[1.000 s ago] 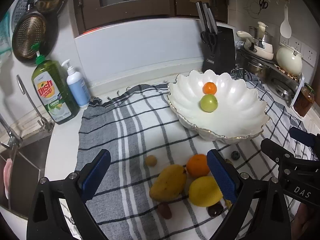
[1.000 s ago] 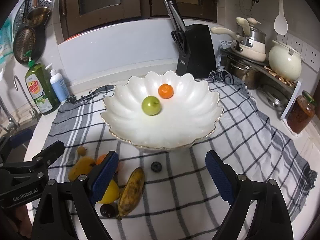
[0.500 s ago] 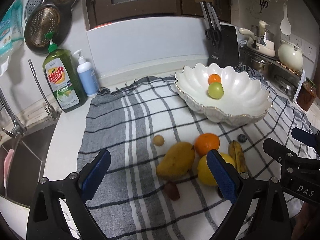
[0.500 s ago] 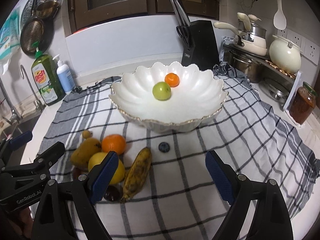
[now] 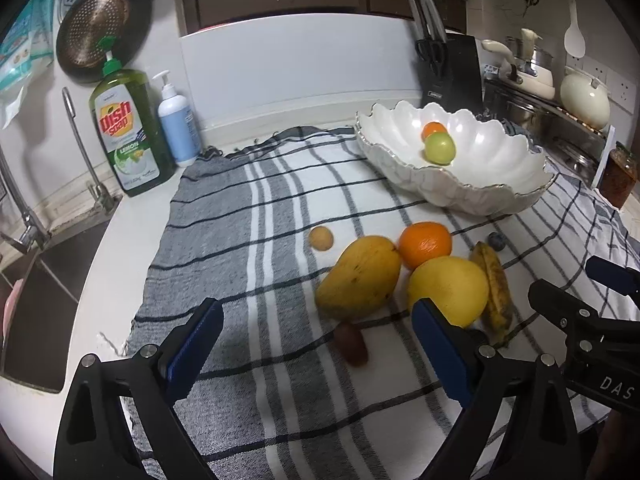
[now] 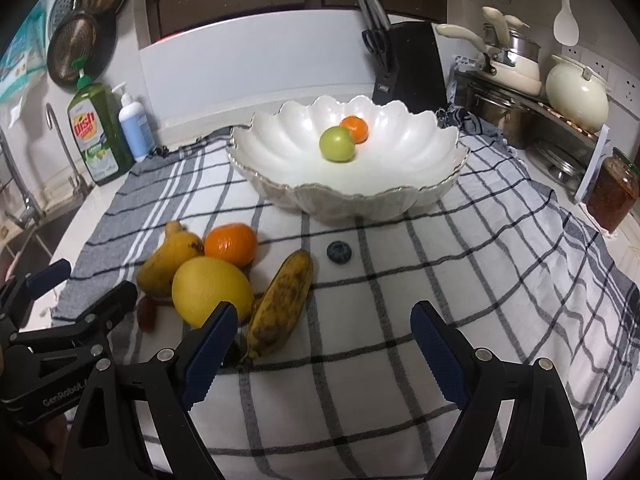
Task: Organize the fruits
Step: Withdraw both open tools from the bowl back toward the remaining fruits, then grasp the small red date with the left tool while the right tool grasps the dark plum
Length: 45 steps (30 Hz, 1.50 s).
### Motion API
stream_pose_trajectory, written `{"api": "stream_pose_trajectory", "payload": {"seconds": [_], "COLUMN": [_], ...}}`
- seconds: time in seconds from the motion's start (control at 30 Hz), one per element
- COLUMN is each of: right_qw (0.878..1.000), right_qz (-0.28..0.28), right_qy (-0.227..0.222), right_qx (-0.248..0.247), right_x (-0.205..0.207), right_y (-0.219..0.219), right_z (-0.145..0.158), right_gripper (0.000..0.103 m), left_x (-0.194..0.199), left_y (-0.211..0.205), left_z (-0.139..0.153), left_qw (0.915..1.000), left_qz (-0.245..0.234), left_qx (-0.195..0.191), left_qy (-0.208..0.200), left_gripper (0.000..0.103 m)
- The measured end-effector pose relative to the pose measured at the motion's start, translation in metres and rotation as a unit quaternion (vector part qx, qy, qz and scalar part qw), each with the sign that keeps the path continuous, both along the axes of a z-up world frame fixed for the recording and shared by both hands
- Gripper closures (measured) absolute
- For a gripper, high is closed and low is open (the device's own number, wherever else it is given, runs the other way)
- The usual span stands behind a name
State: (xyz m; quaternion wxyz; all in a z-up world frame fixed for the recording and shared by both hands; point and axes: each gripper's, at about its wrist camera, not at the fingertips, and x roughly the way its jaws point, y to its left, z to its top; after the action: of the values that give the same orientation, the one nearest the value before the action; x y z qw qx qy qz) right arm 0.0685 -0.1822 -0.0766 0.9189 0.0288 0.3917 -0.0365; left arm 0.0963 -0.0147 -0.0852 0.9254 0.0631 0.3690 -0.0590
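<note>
White scalloped bowl (image 6: 420,192) on checked cloth (image 6: 460,280) holds a green fruit (image 6: 337,144) & small tangerine (image 6: 355,129), touching. In front of bowl, on cloth: orange (image 6: 231,243), mango (image 6: 170,258), lemon (image 6: 212,291), spotty banana (image 6: 280,302), blueberry (image 6: 339,252), all loose. Left gripper (image 5: 316,350) wide w/ nothing between the jaws, which have just been closing a bit; right gripper (image 6: 324,350) wide, empty.

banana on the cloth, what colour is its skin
The banana is dull yellow, heavily speckled with brown-black spots; the right wrist view shows it best.
</note>
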Motion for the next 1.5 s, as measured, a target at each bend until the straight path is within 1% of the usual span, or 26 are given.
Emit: {"api": "stream_pose_trajectory", "payload": {"seconds": [0.13, 0.2, 0.33, 0.4, 0.53, 0.6, 0.63, 0.77, 0.83, 0.9, 0.93, 1.1, 1.27, 1.33, 1.4, 1.5], "right_qw": [1.0, 1.0, 1.0, 1.0, 1.0, 1.0, 1.0, 1.0, 1.0, 1.0, 1.0, 1.0, 1.0, 0.999, 0.999, 0.998], "right_qz": [0.003, 0.004, 0.001, -0.001, -0.002, -0.002, -0.001, 0.0, 0.0, 0.001, 0.0, 0.002, 0.018, 0.027, 0.038, 0.051], "right_qy": [0.005, 0.007, 0.007, 0.009, 0.012, 0.015, 0.017, 0.022, 0.022, 0.022, 0.022, 0.017, 0.014, 0.013, 0.014, 0.019], "right_qx": [-0.001, 0.0, 0.004, 0.007, 0.011, 0.012, 0.013, 0.012, 0.013, 0.014, 0.014, 0.01, 0.016, 0.017, 0.02, 0.031], "right_x": [-0.001, -0.002, -0.003, -0.003, -0.001, 0.001, 0.001, 0.002, 0.002, 0.002, 0.002, 0.0, -0.002, -0.002, -0.002, -0.003], "right_y": [0.003, 0.004, 0.002, 0.0, -0.002, -0.003, -0.003, -0.002, -0.002, -0.002, -0.002, 0.001, 0.008, 0.013, 0.018, 0.026], "right_z": [-0.008, -0.011, -0.015, -0.017, -0.02, -0.022, -0.023, -0.026, -0.027, -0.027, -0.027, -0.025, -0.023, -0.022, -0.022, -0.022], "right_gripper": [0.014, 0.015, 0.017, 0.017, 0.018, 0.018, 0.018, 0.018, 0.018, 0.018, 0.018, 0.018, 0.018, 0.021, 0.026, 0.028], "left_x": [0.001, 0.001, 0.003, 0.005, 0.009, 0.011, 0.013, 0.015, 0.014, 0.015, 0.014, 0.011, 0.004, 0.0, -0.004, -0.009], "left_y": [0.001, 0.002, -0.002, -0.005, -0.009, -0.01, -0.011, -0.013, -0.013, -0.014, -0.014, -0.011, -0.002, 0.004, 0.009, 0.018], "left_z": [-0.008, -0.011, -0.018, -0.022, -0.03, -0.034, -0.036, -0.044, -0.045, -0.045, -0.045, -0.042, -0.034, -0.032, -0.03, -0.027], "left_qw": [1.0, 1.0, 0.9999, 0.9999, 0.9995, 0.9992, 0.999, 0.998, 0.998, 0.9978, 0.9977, 0.9979, 0.9984, 0.9986, 0.9987, 0.9988], "left_qz": [0.004, 0.002, -0.002, -0.005, -0.009, -0.011, -0.013, -0.017, -0.019, -0.024, -0.025, -0.023, -0.015, -0.01, -0.004, 0.004], "left_qx": [0.003, 0.003, 0.003, 0.003, 0.006, 0.007, 0.008, 0.003, -0.002, -0.005, -0.007, -0.011, -0.01, -0.01, -0.01, -0.01], "left_qy": [0.003, 0.005, 0.012, 0.016, 0.03, 0.038, 0.043, 0.061, 0.06, 0.062, 0.062, 0.06, 0.053, 0.051, 0.05, 0.049], "left_gripper": [0.014, 0.021, 0.025, 0.029, 0.035, 0.042, 0.044, 0.063, 0.07, 0.079, 0.081, 0.081, 0.081, 0.081, 0.081, 0.081]}}
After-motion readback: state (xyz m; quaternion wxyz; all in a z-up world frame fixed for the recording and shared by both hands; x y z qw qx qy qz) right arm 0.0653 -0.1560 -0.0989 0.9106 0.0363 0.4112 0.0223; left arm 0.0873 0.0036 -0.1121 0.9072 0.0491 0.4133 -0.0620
